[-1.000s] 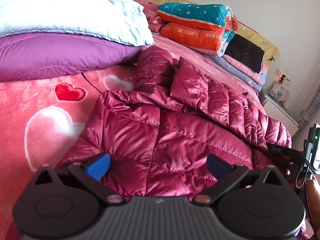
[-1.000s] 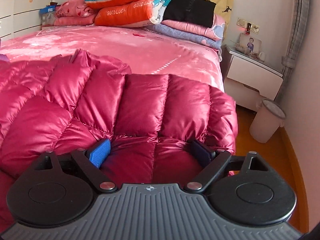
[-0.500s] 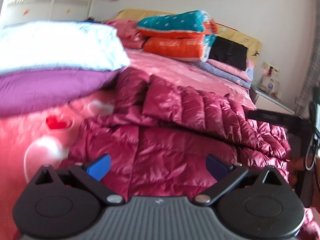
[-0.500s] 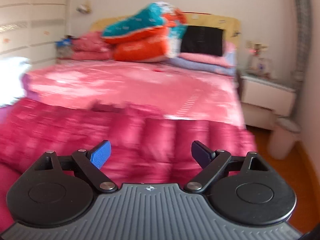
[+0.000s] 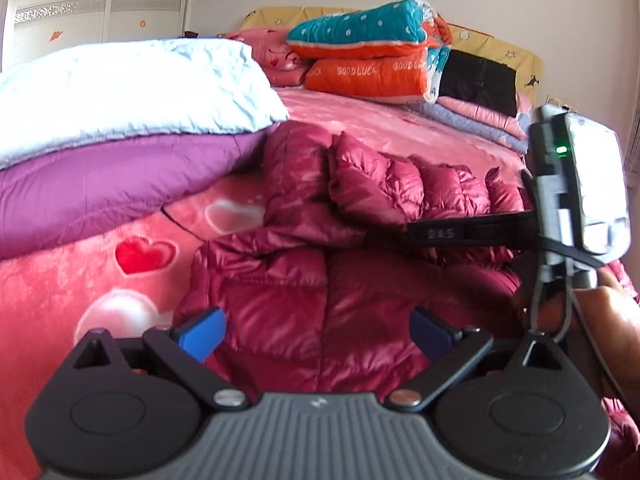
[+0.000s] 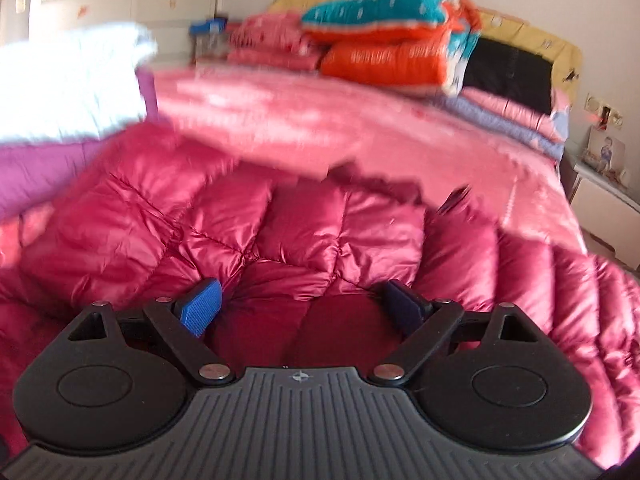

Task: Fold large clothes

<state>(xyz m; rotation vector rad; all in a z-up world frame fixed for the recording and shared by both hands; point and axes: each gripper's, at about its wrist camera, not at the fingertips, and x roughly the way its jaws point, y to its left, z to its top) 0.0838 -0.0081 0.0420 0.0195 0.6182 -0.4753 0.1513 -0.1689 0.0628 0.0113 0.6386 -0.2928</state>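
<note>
A crimson quilted down jacket [image 5: 320, 264] is lying spread across the pink heart-print bedspread [image 5: 100, 280], partly doubled over, probably so its bulk can be flattened in stages. The left gripper [image 5: 316, 330] is hovering low over the near panel with its blue-padded fingers [image 5: 200, 332] wide apart and holding nothing, seemingly lining up on the hem for the next fold. The right gripper [image 6: 298, 306] is sitting lower, its fingers also spread, with puffy jacket fabric bulging up between them; whether the pads are touching the cloth cannot be told, as the right wrist view is blurred. The person's right hand [image 5: 592, 316] is showing at the edge of the left view. A white-and-purple duvet [image 5: 120, 128] and stacked folded quilts [image 5: 368, 56] are lying clear of the work area, leaving room for folding.
</note>
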